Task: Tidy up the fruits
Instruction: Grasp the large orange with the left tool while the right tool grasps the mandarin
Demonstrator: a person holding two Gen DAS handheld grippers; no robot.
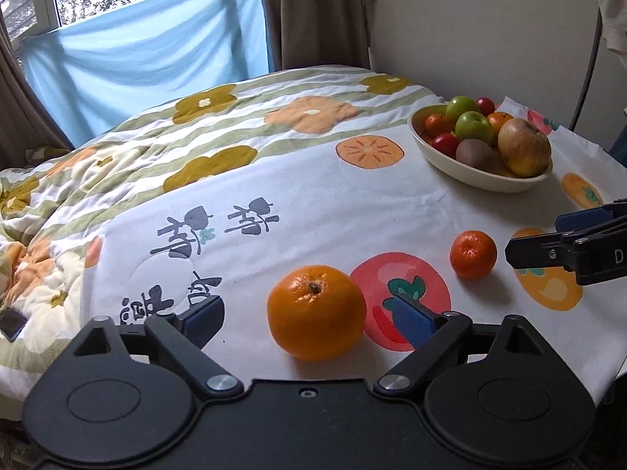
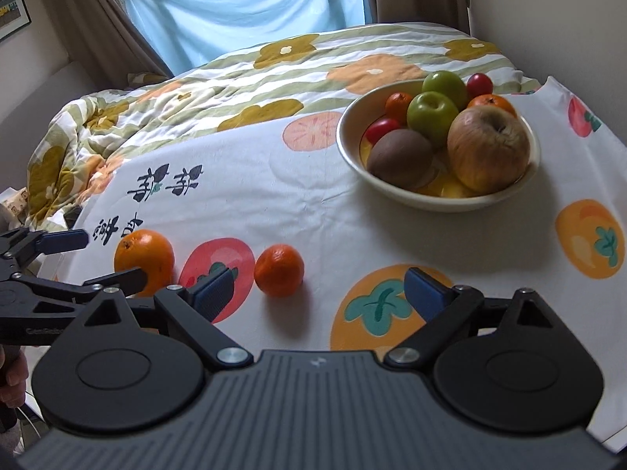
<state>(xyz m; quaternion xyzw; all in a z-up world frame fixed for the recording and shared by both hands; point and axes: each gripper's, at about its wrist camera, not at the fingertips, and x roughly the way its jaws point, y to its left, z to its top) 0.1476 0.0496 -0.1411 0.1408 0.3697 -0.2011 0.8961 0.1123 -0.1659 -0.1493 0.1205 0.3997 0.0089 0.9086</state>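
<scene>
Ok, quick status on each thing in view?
Left gripper: open, around the orange, pads clear.
Right gripper: open, empty, near the tangerine.
Orange: loose on the cloth, stem up.
Tangerine: loose on the cloth, untouched.
Bowl: upright, holding fruit.
Cloth: spread flat.

On the fruit-print cloth: one bowl holding two green apples, one large russet apple, one kiwi, two tangerines and two red fruits. Near left, loose: one orange, one tangerine.
</scene>
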